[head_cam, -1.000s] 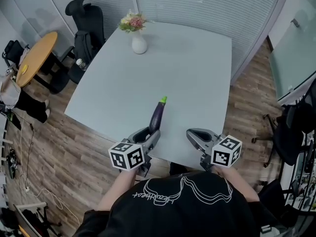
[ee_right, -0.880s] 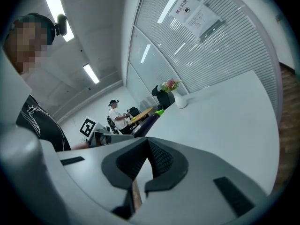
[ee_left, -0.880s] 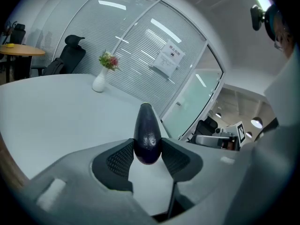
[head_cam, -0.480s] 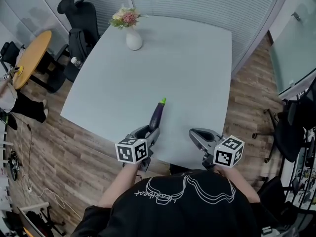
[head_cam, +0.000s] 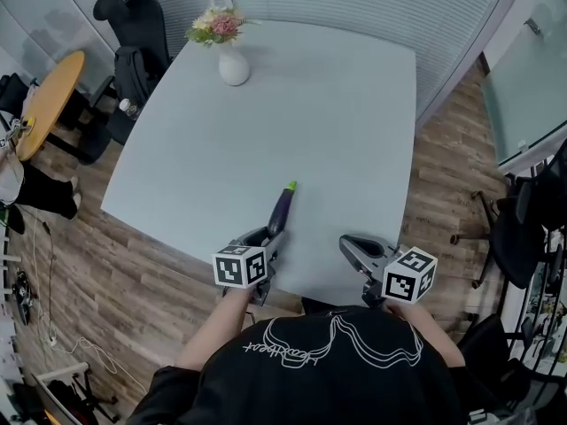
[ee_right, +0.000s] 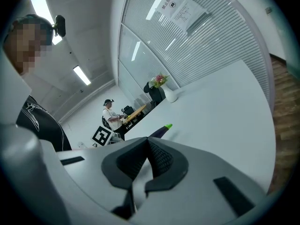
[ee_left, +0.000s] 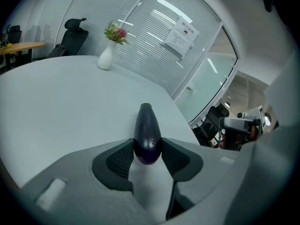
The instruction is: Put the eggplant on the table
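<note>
A dark purple eggplant (head_cam: 282,209) with a green stem end (head_cam: 290,186) is clamped at its blunt end by my left gripper (head_cam: 266,237), which is shut on it. It points away from me, low over the pale grey table (head_cam: 310,104) near the front edge. In the left gripper view the eggplant (ee_left: 146,130) fills the space between the pads of the gripper (ee_left: 147,150). My right gripper (head_cam: 354,248) hovers to the right at the table's front edge, pads together (ee_right: 148,144) with nothing in them. From there the eggplant (ee_right: 161,131) shows to the left.
A white vase of flowers (head_cam: 233,65) stands at the table's far left corner. Black office chairs (head_cam: 133,25) and a round wooden table (head_cam: 49,104) are off to the left. A person (ee_right: 110,116) stands by that table. Glass walls with blinds enclose the far side.
My left gripper has sunk toward the table with the eggplant still in it. The right gripper has dropped a little at the front edge.
</note>
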Action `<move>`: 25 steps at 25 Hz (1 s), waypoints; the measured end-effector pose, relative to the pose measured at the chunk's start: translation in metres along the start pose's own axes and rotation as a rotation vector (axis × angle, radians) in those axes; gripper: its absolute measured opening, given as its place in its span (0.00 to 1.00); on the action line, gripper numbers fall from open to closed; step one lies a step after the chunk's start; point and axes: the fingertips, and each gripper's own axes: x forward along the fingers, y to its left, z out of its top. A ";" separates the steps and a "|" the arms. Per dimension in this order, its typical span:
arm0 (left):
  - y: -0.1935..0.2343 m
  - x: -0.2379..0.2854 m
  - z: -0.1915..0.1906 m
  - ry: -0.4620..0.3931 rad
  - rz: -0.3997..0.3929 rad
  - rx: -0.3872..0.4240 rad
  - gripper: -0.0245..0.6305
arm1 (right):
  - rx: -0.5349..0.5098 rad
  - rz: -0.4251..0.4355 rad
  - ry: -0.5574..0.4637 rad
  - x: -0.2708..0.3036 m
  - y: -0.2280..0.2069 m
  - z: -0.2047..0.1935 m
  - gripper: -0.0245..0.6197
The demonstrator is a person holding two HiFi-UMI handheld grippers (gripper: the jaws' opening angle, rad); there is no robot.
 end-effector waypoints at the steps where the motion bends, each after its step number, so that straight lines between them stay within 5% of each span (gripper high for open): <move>1: 0.002 0.004 -0.003 0.010 0.003 0.000 0.33 | 0.004 -0.002 0.000 0.000 -0.002 0.000 0.05; 25: 0.023 0.030 -0.021 0.064 0.052 0.063 0.33 | 0.064 -0.044 0.003 0.002 -0.023 -0.006 0.05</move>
